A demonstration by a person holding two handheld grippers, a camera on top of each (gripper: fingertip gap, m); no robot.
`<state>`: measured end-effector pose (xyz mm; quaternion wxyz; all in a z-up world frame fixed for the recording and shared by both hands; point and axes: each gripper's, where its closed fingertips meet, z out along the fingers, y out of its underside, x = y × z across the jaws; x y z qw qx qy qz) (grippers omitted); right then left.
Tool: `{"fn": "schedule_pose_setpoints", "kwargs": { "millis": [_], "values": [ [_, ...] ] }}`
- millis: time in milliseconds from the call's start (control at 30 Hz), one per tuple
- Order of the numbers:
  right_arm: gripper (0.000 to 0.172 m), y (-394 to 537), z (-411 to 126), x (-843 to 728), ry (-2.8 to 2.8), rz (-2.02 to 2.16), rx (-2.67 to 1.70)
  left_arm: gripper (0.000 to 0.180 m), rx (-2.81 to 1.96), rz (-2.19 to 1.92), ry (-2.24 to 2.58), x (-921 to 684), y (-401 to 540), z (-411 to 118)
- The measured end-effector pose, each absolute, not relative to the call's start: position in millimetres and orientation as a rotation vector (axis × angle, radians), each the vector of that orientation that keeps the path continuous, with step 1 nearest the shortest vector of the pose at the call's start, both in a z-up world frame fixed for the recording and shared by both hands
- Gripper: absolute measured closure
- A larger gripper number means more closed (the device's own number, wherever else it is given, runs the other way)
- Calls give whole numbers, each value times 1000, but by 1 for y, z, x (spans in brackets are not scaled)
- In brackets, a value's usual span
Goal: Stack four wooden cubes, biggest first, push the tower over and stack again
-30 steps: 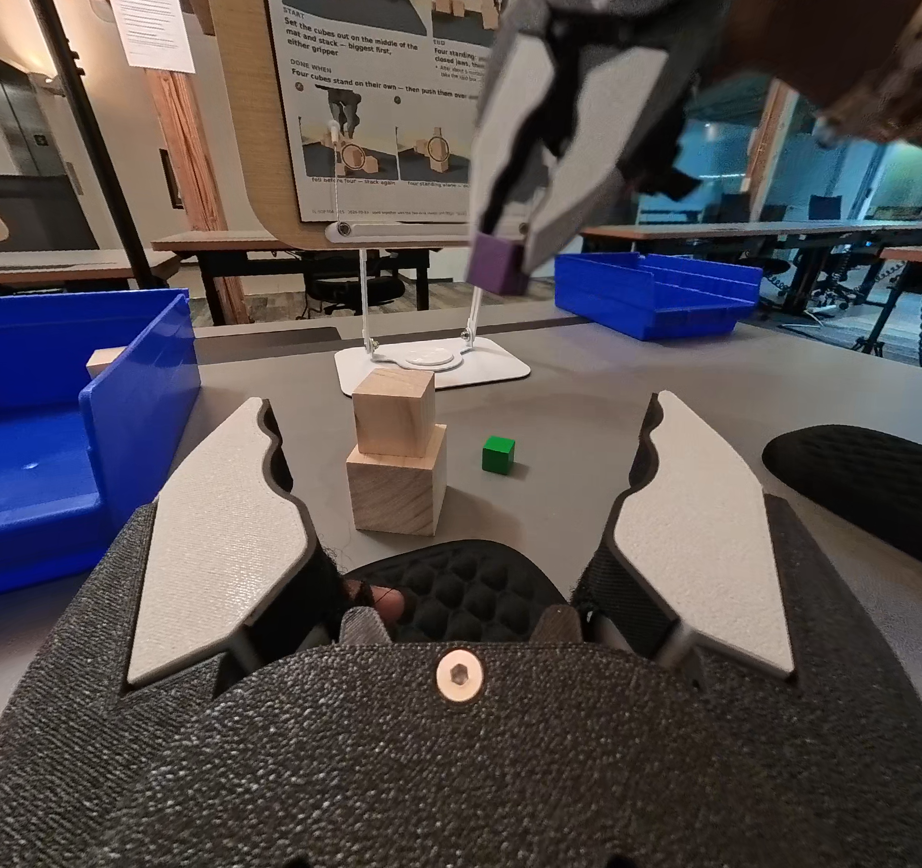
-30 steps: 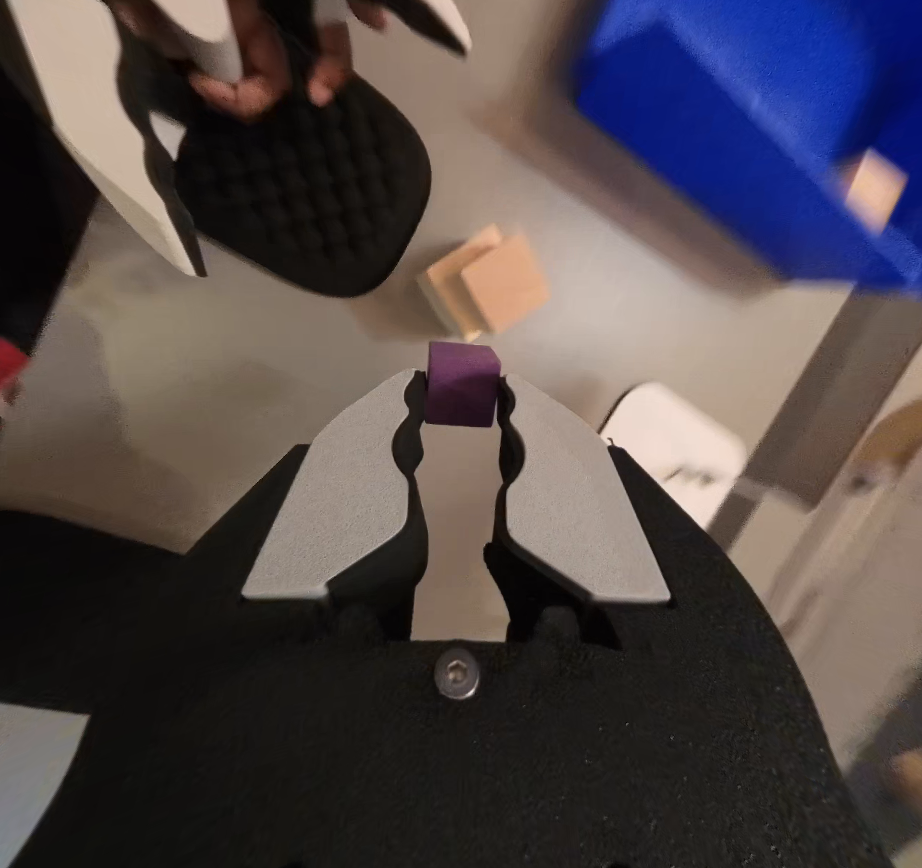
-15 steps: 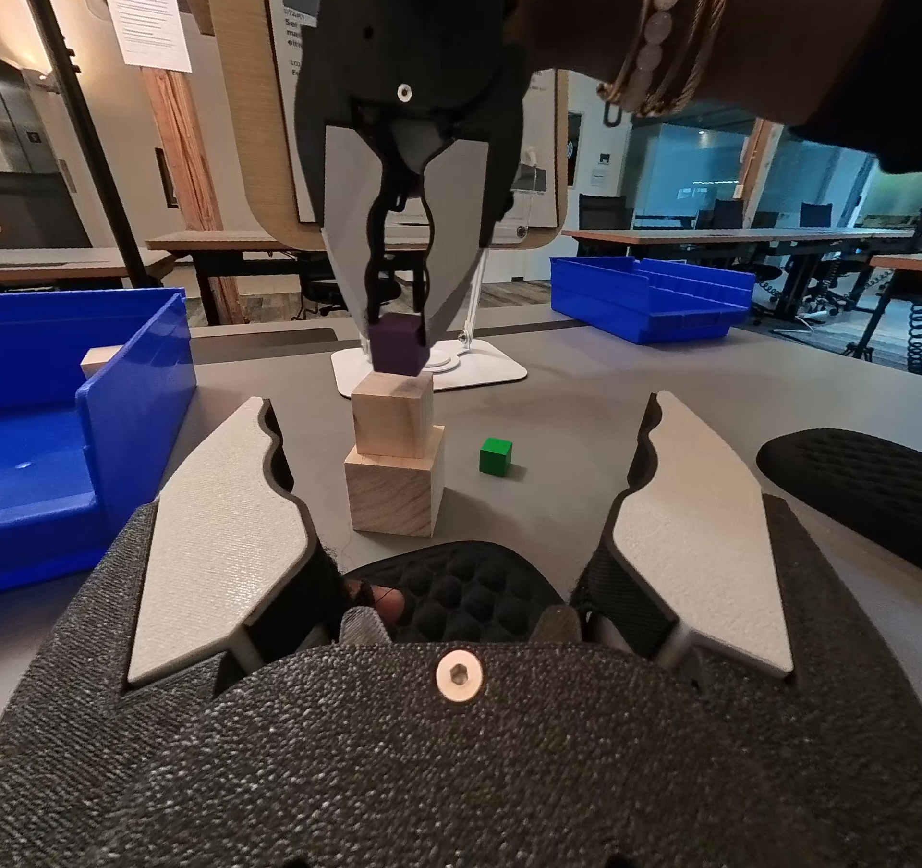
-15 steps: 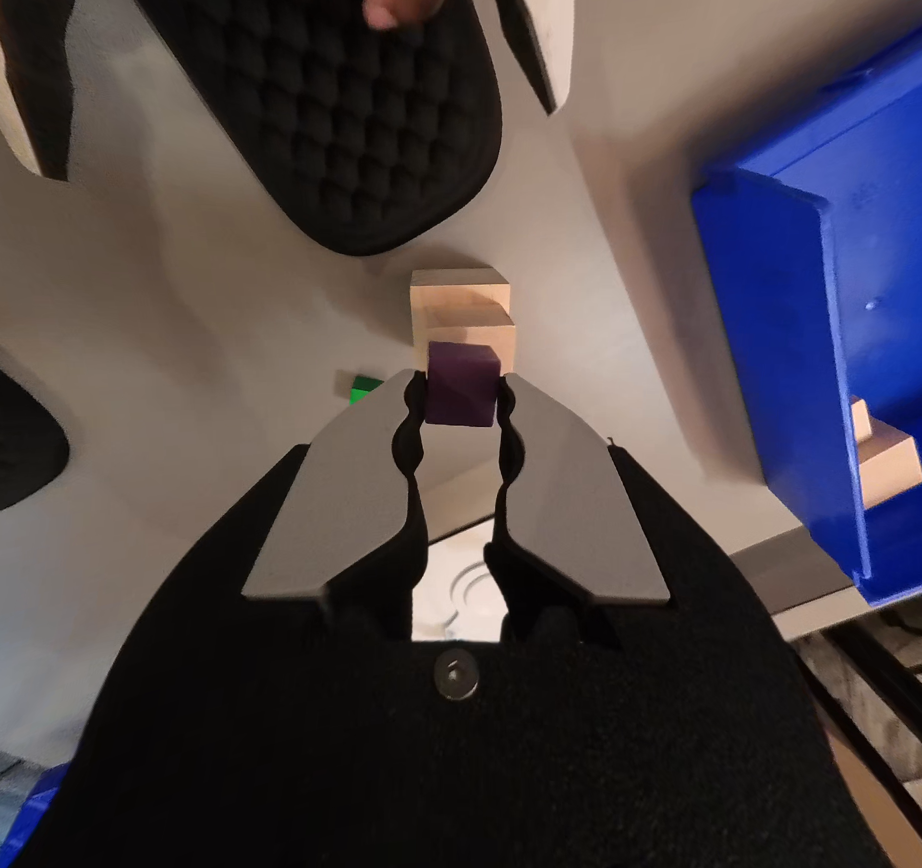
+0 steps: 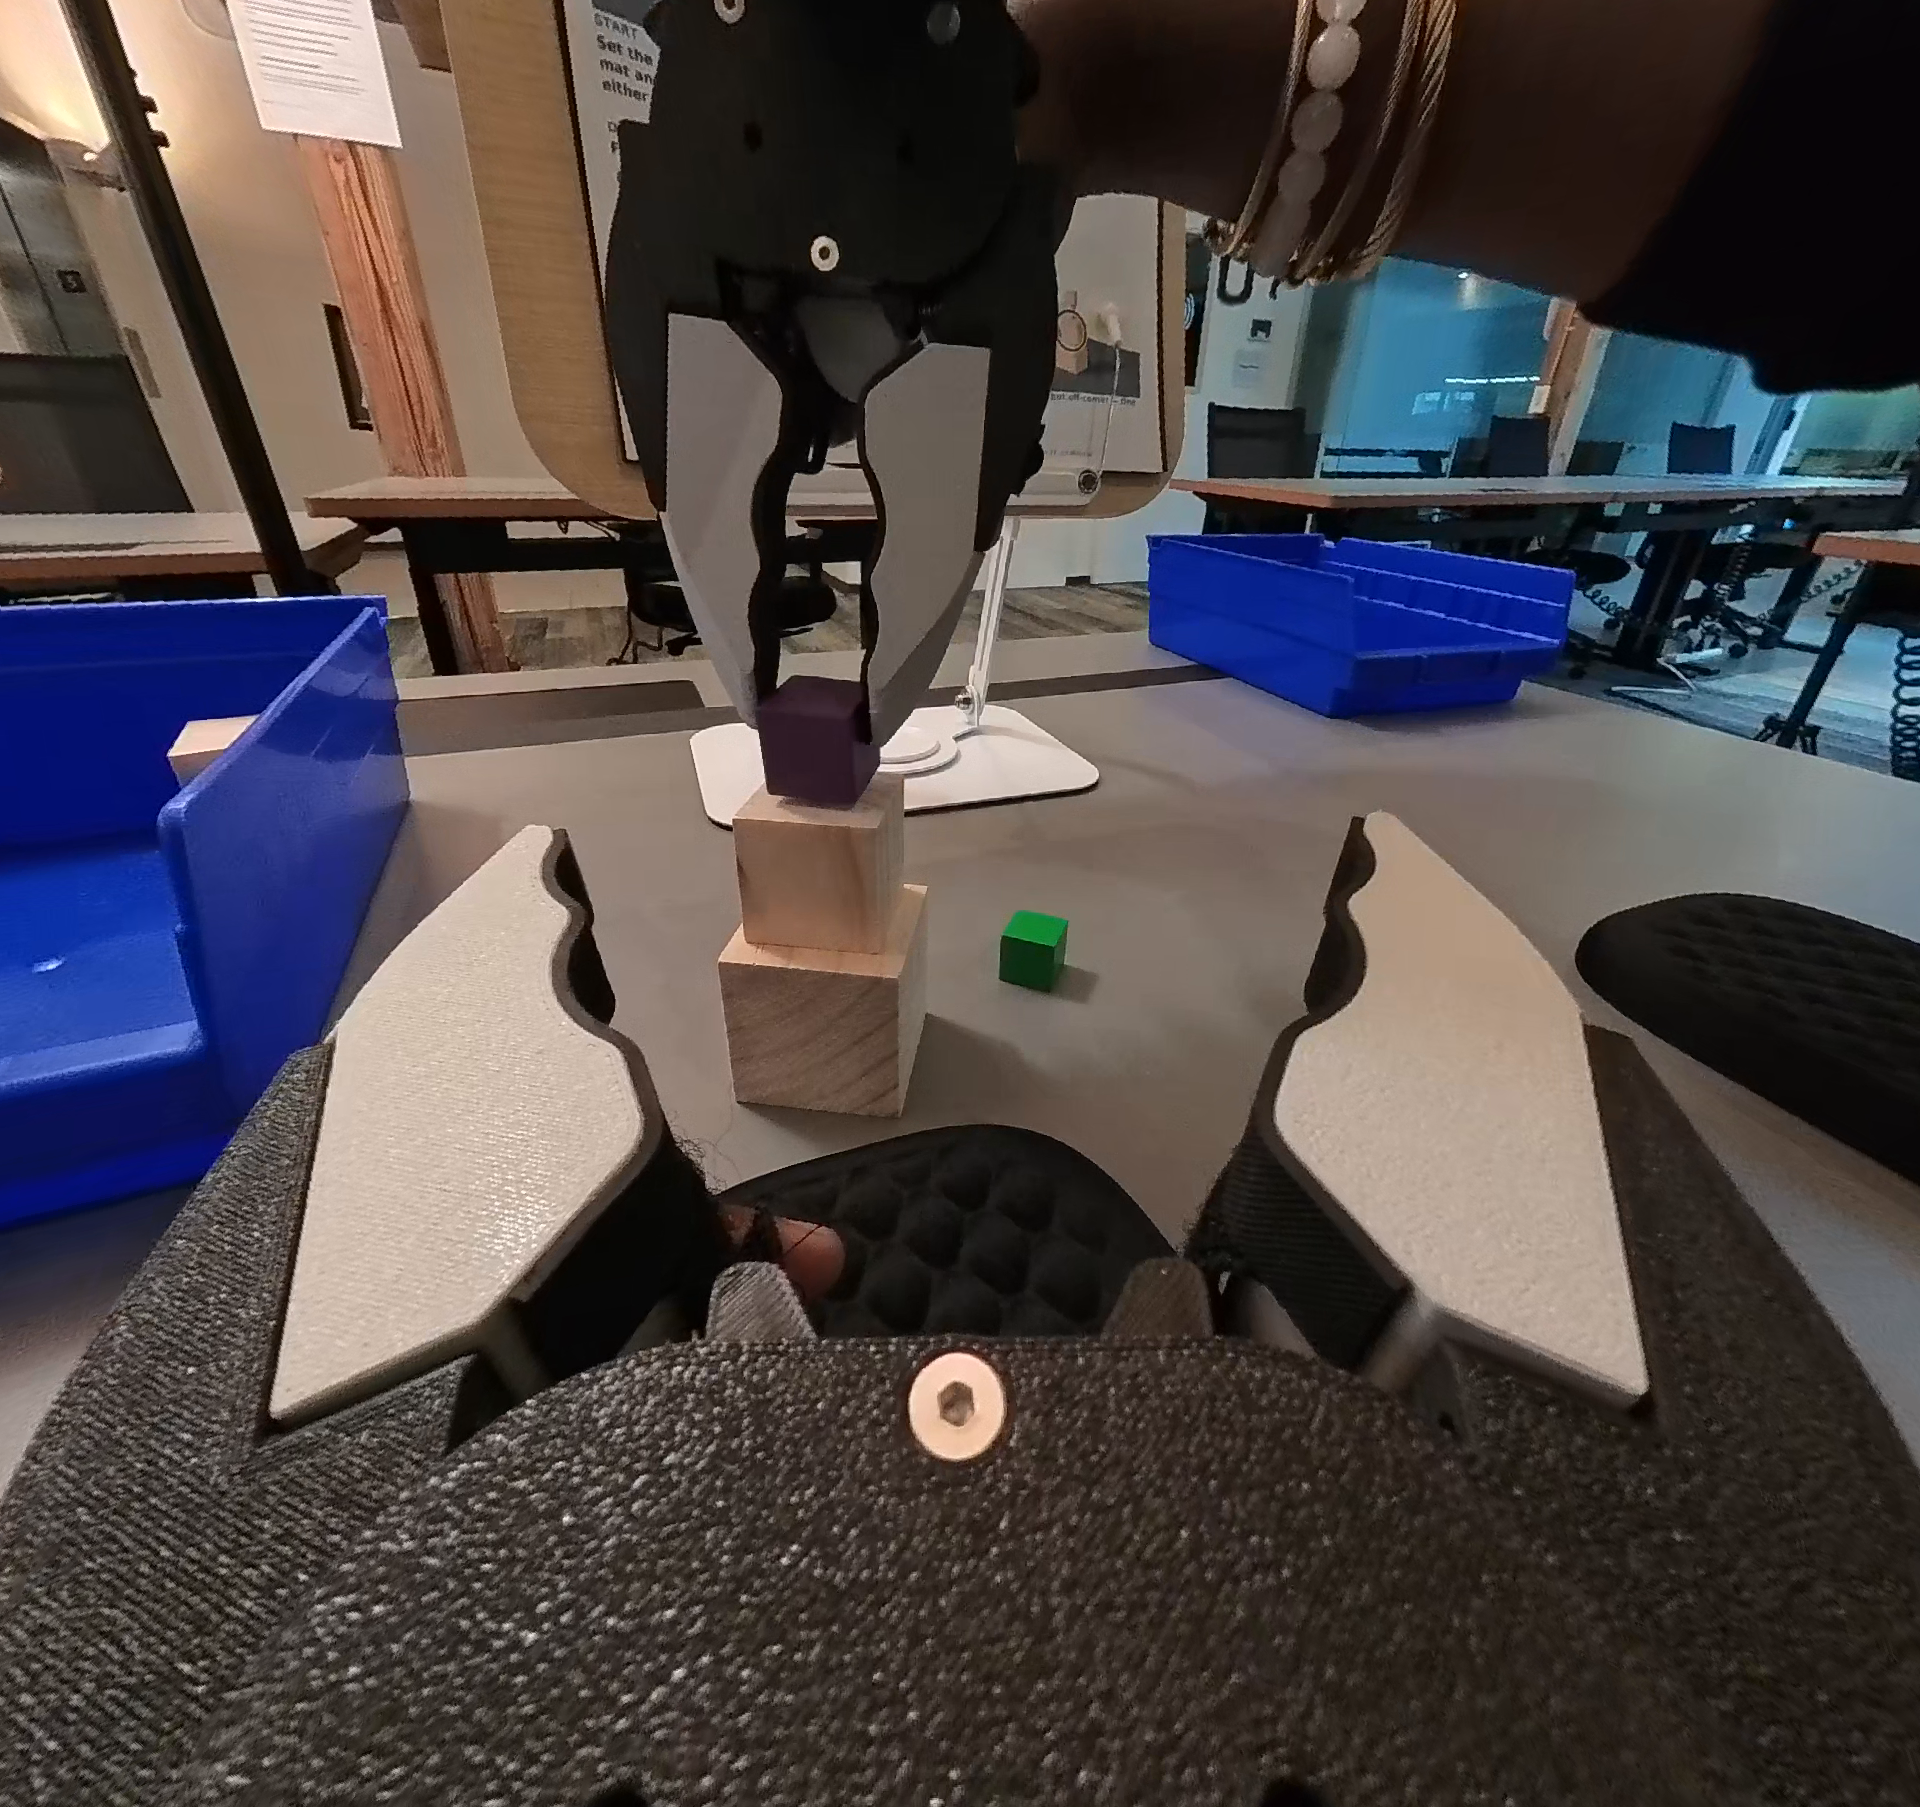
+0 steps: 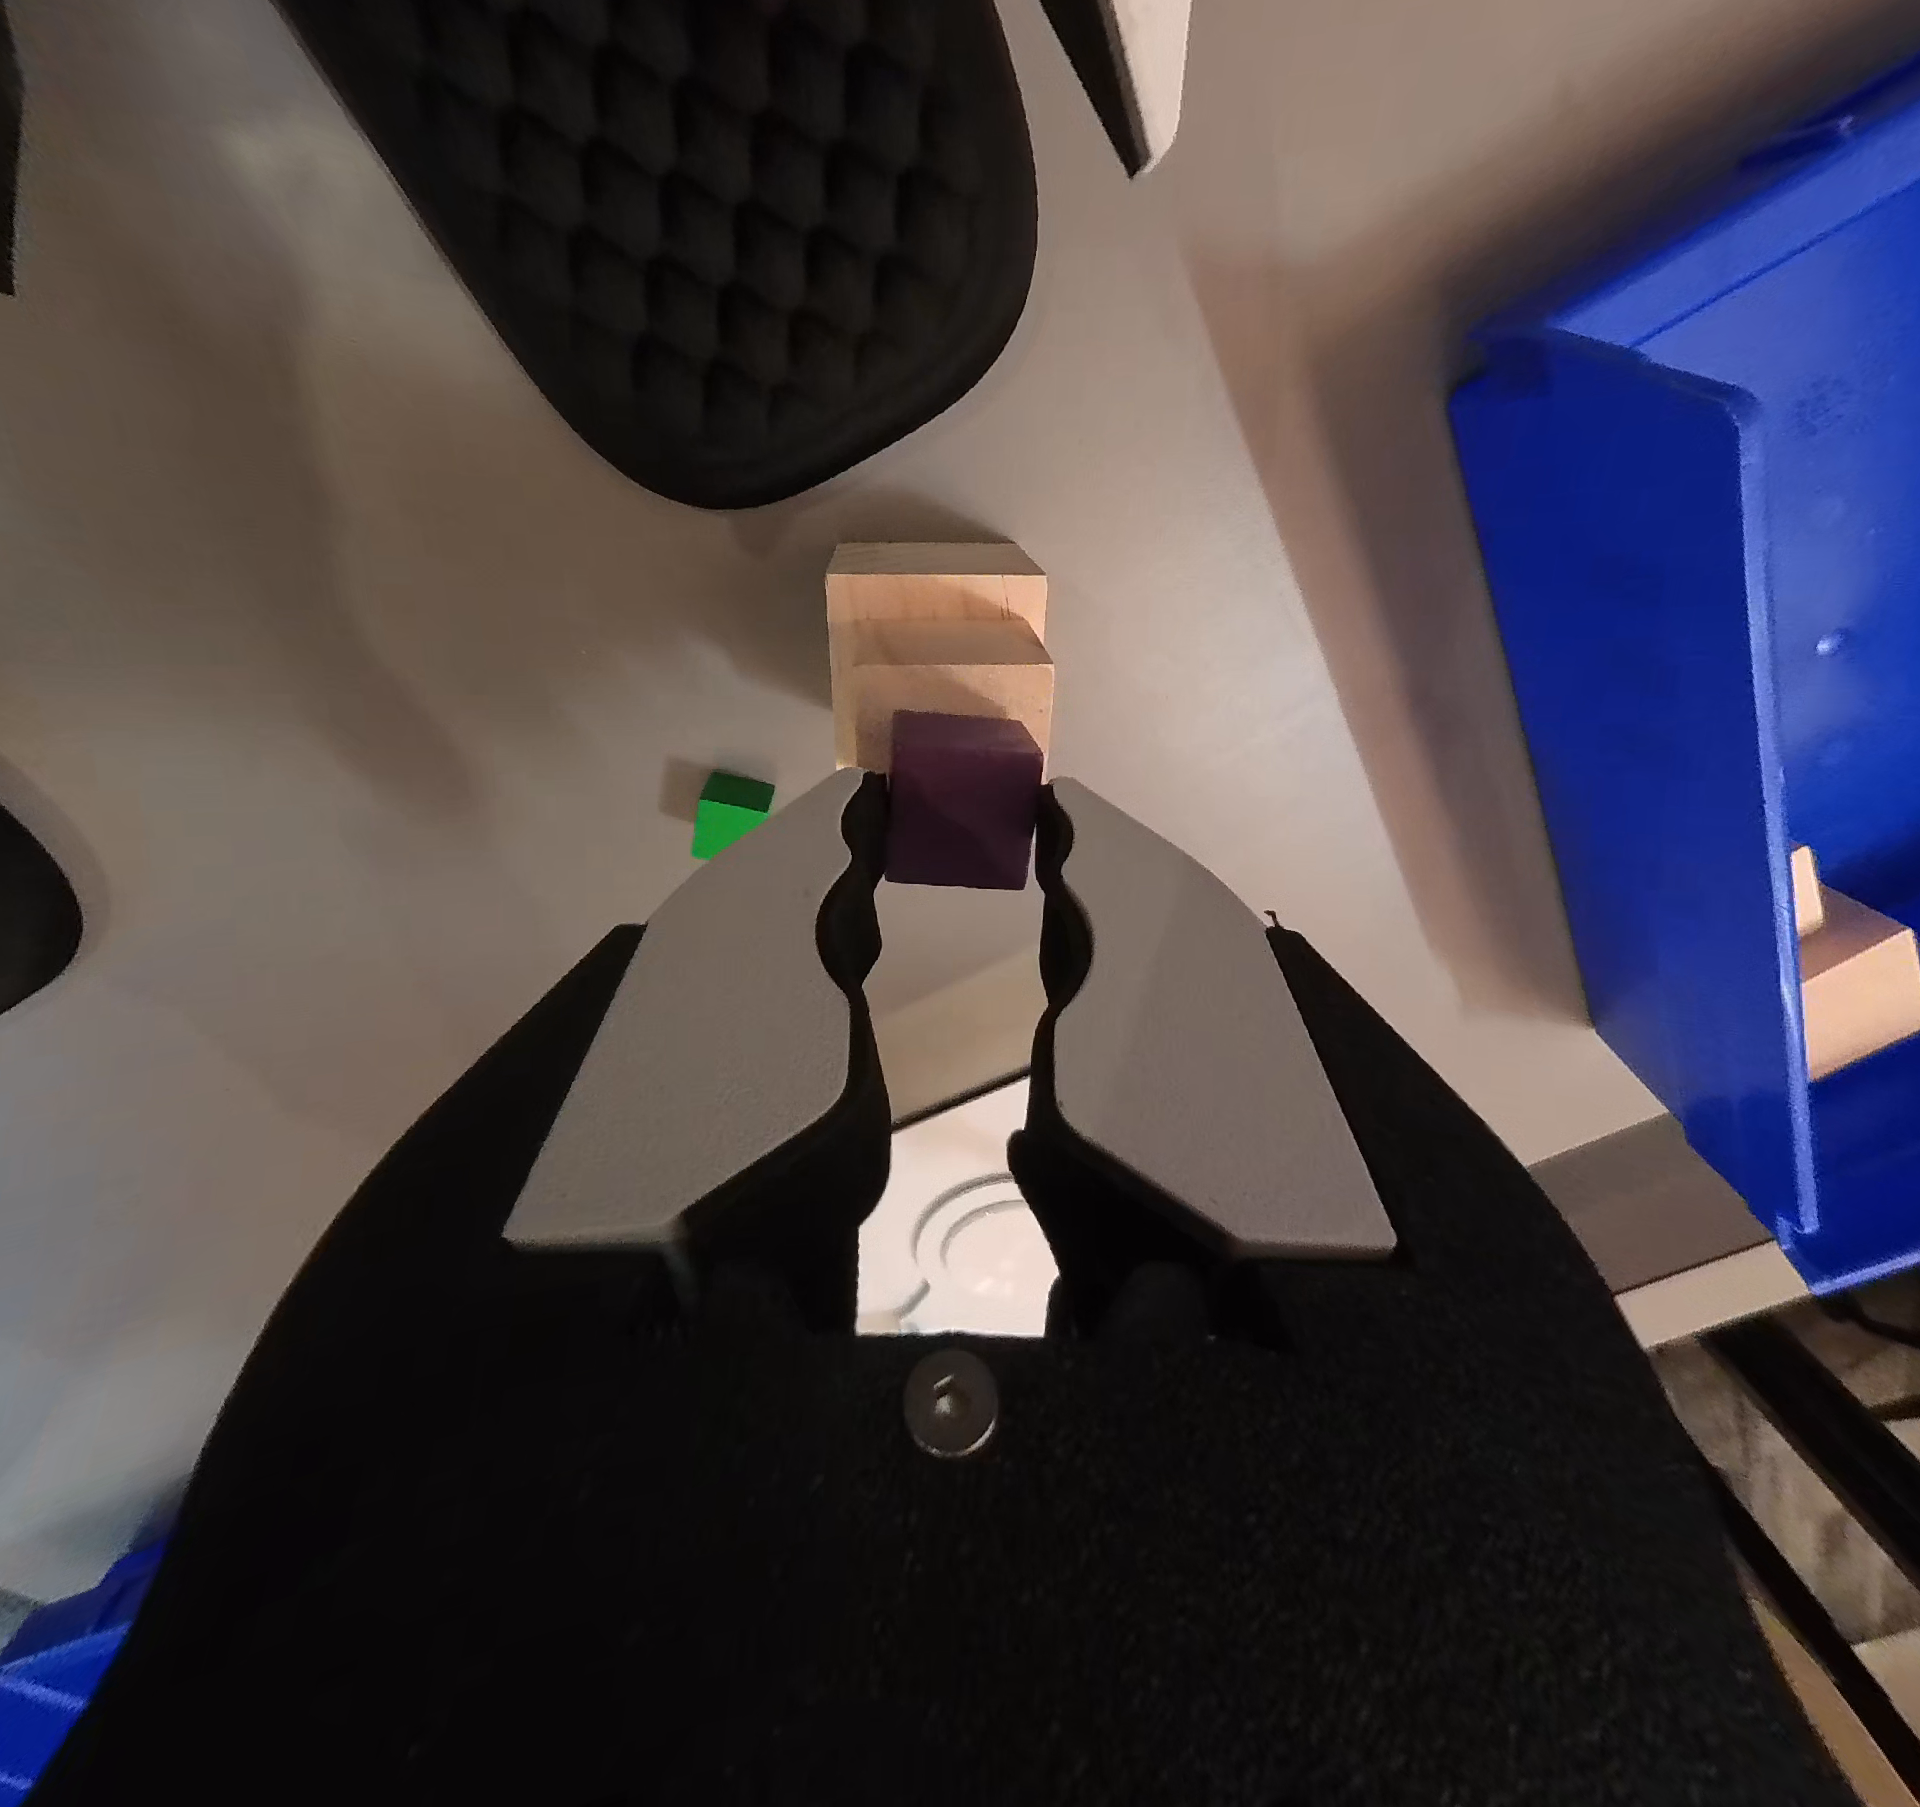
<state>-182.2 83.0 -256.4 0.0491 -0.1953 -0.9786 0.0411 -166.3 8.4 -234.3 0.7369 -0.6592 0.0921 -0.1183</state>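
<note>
My right gripper [image 6: 961, 801] is shut on a purple cube [image 6: 961, 827] and points down from above. In the left wrist view the purple cube [image 5: 816, 765] rests on or just above the upper of two stacked wooden cubes [image 5: 819, 874], which sits on a larger wooden cube [image 5: 821, 1014]. My left gripper [image 5: 961, 884] is wide open and empty, low over the grey table [image 5: 1351, 822], with the stack just ahead between its fingers. A small green cube [image 5: 1033, 947] lies on the table right of the stack; it also shows in the right wrist view [image 6: 730, 812].
A blue bin [image 5: 156, 853] with a wooden block inside stands at the left; another blue bin [image 5: 1361, 614] is at the back right. A white stand base [image 5: 997, 770] with a board is behind the stack. Black padded mats [image 5: 1766, 1009] lie on the table. Left tips to right tips: about 9 cm.
My right gripper came in from the upper right with the purple cube and lowered it onto the top of the wooden stack. My left gripper stayed still and open.
</note>
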Motion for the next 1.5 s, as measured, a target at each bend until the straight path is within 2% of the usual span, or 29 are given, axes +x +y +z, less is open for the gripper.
{"fn": "schedule_pose_setpoints", "kwargs": {
  "millis": [333,433,533,667,800,1067,1367,1500],
  "values": [
    [145,82,-258,-180,-2988,172,-653,51,-1445,-262,200,-167,8,-234],
    [130,79,-252,-181,-2955,232,-722,51,-1444,-263,200,-167,8,-234],
    [124,79,-240,-184,-2866,272,-765,51,-1444,-263,201,-167,8,-234],
    [120,85,-224,-174,-2679,359,-924,51,-1443,-265,199,-167,8,-234],
    [120,92,-250,-132,-2630,409,-1122,51,-1443,-267,199,-167,8,-234],
    [125,94,-329,-97,-2724,360,-1215,51,-1452,-242,214,-165,9,-235],
    [139,102,-349,-105,-2800,293,-1139,51,-1453,-240,218,-164,9,-236],
    [151,105,-351,-106,-2810,269,-1081,51,-1455,-242,218,-164,9,-236]
  ]
}}
